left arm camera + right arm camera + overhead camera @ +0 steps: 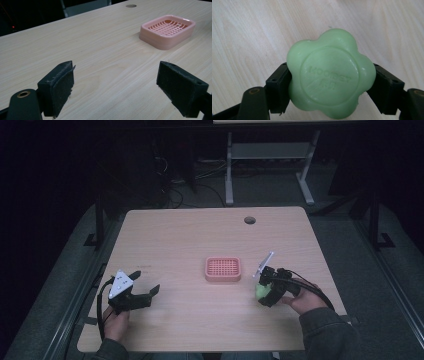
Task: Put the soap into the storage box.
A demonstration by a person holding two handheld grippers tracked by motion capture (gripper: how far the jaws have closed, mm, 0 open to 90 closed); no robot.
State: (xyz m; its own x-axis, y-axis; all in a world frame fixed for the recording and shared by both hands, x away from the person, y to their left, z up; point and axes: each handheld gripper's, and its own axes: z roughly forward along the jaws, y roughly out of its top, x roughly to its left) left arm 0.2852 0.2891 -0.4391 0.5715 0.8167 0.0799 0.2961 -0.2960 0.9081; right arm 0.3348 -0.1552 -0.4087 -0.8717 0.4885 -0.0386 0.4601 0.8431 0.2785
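At the lower left of the high view the left gripper (143, 282) sits over the pale wood-grain table (175, 235), a grey three-cornered plate on its top and the person's left hand (116, 322) behind it; its jaws stand wide apart with nothing between them, and in the left gripper view their blocky black pads (58, 85) look rough and matte above bare laminate. At the middle of the table lies a pink plastic soap dish (223, 269), rectangular with rounded corners and a gridded, slotted floor; in the left gripper view it sits at the upper right, its rim smooth and slightly glossy. Near the far edge a small round hole (249, 220) is cut into the tabletop. Right of the dish, at the lower right, the right gripper (262, 292), held by the right hand (304, 301), clamps a light green soap bar (260, 292). In the right gripper view the soap (330, 75) is waxy and flower-shaped with rounded lobes, a raised circular centre bearing embossed lettering too soft to read, pinched from both sides just above the table.
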